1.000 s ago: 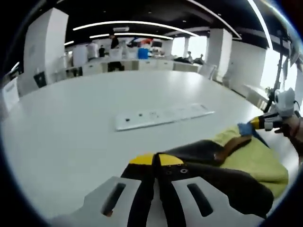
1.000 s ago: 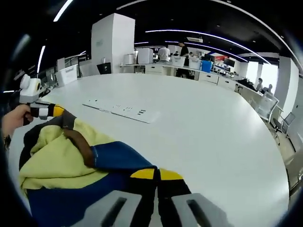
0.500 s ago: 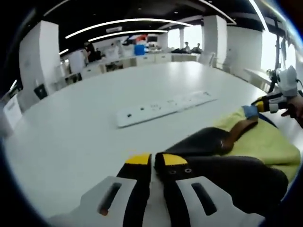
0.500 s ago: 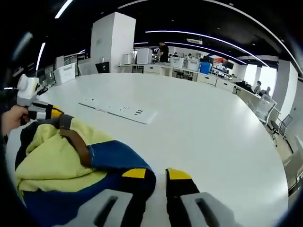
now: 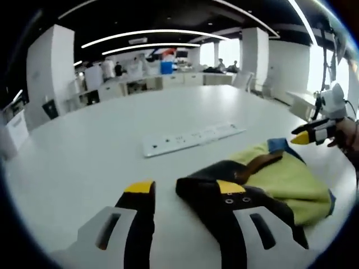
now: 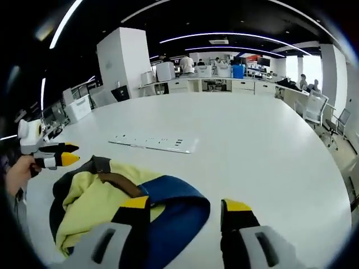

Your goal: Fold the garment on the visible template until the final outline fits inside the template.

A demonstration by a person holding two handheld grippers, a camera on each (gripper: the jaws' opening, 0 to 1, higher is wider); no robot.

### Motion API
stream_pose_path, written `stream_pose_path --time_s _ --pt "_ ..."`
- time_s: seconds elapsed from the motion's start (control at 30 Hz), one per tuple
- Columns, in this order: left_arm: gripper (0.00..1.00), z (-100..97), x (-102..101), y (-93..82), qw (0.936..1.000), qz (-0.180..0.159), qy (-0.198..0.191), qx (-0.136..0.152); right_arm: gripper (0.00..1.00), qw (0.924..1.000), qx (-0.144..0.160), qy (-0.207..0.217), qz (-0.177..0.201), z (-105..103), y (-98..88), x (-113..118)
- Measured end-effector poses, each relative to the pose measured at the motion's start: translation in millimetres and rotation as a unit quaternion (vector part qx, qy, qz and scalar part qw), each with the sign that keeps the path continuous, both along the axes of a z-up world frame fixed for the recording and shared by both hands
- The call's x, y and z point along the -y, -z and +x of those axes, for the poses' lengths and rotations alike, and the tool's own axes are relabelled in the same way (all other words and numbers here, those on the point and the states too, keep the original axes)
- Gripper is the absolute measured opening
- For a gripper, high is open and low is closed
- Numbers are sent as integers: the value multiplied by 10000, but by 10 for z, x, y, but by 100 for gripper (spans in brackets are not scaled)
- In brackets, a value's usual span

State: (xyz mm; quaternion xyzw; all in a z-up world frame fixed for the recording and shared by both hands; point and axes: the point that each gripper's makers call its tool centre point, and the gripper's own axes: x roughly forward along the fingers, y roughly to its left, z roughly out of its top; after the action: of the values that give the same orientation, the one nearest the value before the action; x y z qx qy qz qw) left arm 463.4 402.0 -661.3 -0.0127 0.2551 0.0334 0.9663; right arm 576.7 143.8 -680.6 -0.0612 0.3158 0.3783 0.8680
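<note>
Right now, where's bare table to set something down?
Free: table right of the garment and beyond the power strip; also left of the garment in the left gripper view. Crowded: garment heap between both open hand-held grippers.

Counting here: one garment (image 5: 280,182) sitting bunched on one white table (image 5: 84,151), showing yellow, black, blue, brown parts. One long power strip (image 5: 193,136) lying beyond it. Two grippers showing: left gripper (image 5: 182,193) and right gripper (image 6: 188,208), both standing with jaws apart. Few people standing far back, too small for counting.
</note>
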Motion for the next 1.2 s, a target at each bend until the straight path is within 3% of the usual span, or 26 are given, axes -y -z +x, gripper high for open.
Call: stream_pose_path --time_s 0.3,0.5,0.87,0.97,1.0,1.2 --pt "38 -192 202 97 9994 -275 98 -196 47 9998 -188 48 -43 -194 -1 104" --pt "34 -284 276 206 9984 -472 32 -297 42 9980 -601 175 -27 -369 120 193" --pt "27 -426 454 293 9980 -475 76 -406 31 9939 -1052 332 -67 -575 300 258" --pt "25 -446 470 351 9971 -603 -26 -453 30 9942 -1009 301 -218 -616 336 262" --pt "25 -448 482 384 9968 -650 -35 -468 29 9948 -885 267 -423 -617 360 292" --pt "17 -518 513 564 9931 -815 -190 -824 22 9940 -640 178 -875 -597 475 318"
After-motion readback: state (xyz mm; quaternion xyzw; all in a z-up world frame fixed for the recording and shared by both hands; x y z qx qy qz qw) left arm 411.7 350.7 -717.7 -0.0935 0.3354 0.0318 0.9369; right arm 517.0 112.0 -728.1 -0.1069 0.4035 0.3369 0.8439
